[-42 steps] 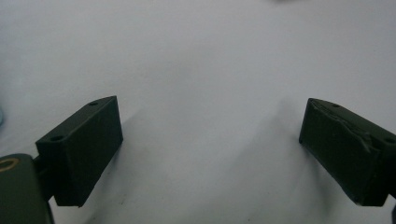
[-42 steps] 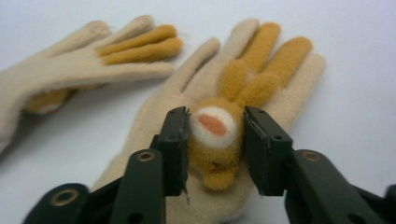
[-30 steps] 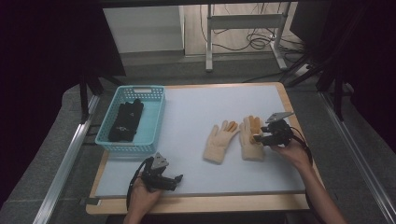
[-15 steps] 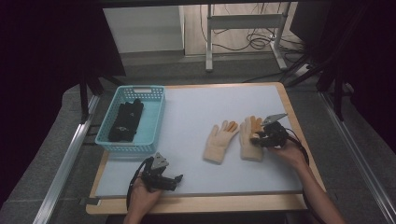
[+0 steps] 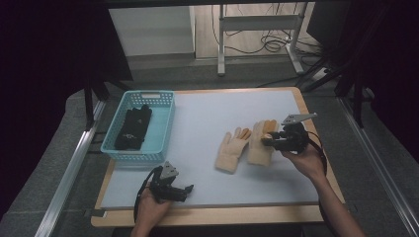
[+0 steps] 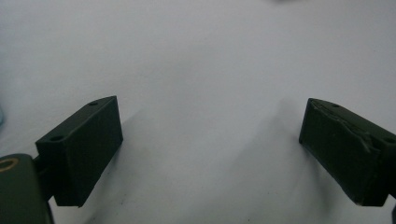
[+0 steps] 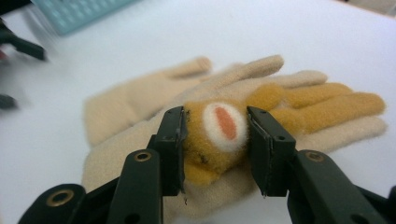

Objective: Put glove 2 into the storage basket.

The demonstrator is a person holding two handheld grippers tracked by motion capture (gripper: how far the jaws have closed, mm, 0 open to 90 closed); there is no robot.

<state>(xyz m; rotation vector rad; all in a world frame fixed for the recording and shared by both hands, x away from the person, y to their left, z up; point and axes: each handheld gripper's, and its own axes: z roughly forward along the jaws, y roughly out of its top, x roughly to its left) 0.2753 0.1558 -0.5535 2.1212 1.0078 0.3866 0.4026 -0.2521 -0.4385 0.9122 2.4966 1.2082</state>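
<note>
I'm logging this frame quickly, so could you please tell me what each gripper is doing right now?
Left gripper: open, empty, over the bare table.
Right gripper: shut on the mustard ear patch of the beige glove.

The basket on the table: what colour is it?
Light blue; the basket shows best in the high view.

A blue basket [image 5: 163,116] holding a black glove [image 5: 133,128] sits on the table's [image 5: 207,106] left.
</note>
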